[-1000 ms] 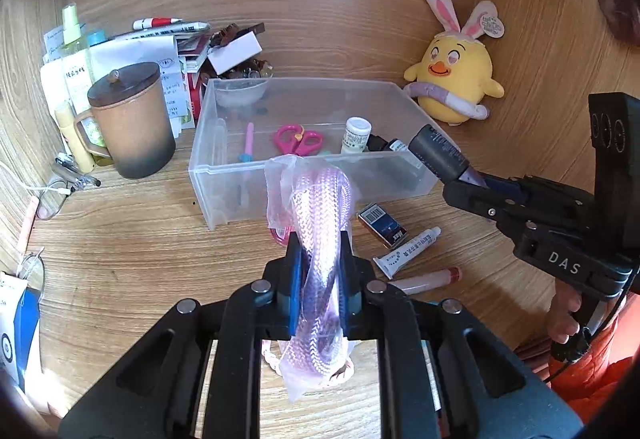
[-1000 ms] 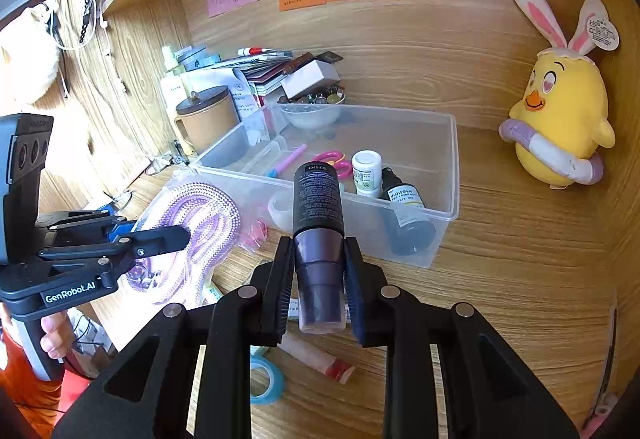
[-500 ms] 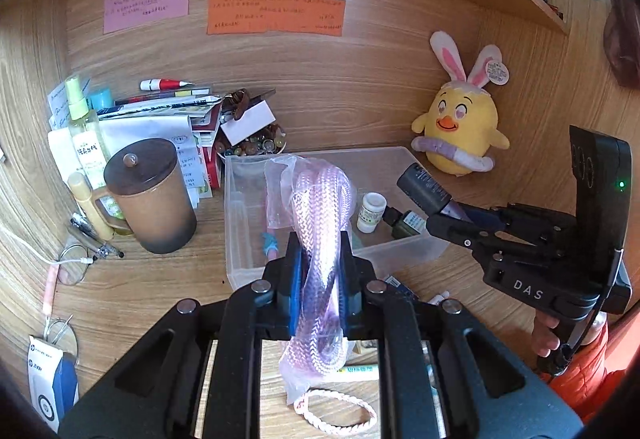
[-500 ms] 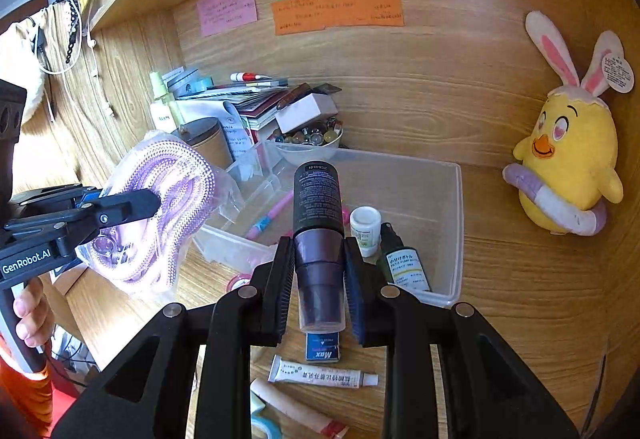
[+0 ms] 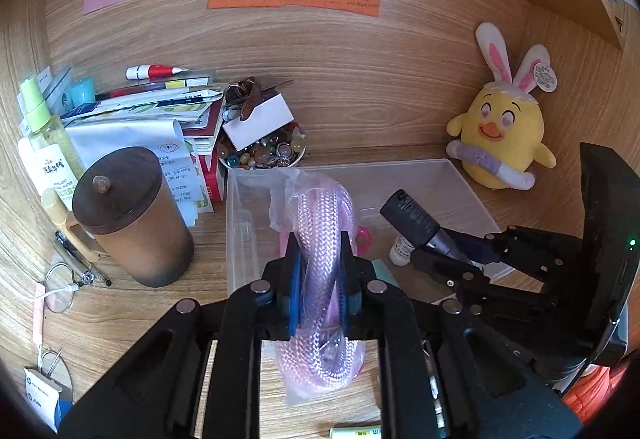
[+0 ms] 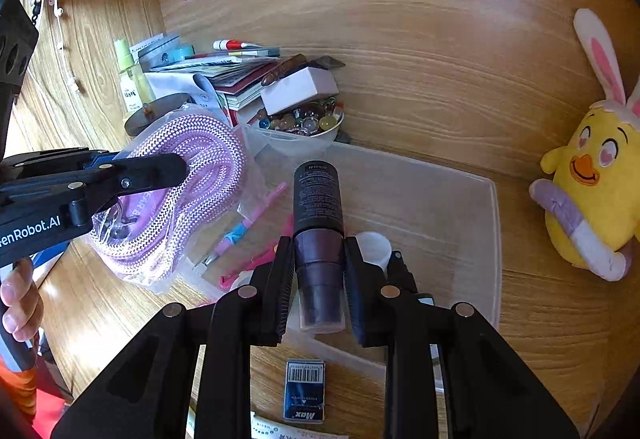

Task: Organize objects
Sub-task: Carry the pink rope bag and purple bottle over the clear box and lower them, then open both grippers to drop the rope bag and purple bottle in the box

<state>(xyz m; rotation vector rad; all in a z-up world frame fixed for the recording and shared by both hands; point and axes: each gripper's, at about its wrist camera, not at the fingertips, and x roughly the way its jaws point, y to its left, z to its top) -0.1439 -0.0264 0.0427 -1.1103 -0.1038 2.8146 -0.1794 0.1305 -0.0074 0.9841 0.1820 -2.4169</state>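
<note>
My left gripper is shut on a bagged pink braided cord and holds it over the left part of the clear plastic bin. The cord also shows in the right wrist view. My right gripper is shut on a dark cylindrical bottle, held over the bin. That bottle also shows in the left wrist view. Inside the bin lie a pink pen, pink scissors and a white-capped bottle.
A brown lidded mug stands left of the bin, with papers and bottles behind it. A bowl of glass marbles sits behind the bin. A yellow chick plush stands at the right. A small blue box lies before the bin.
Both grippers have moved forward and over the bin with their loads. The cord and the dark bottle now hang above the bin's inside instead of in front of it.
</note>
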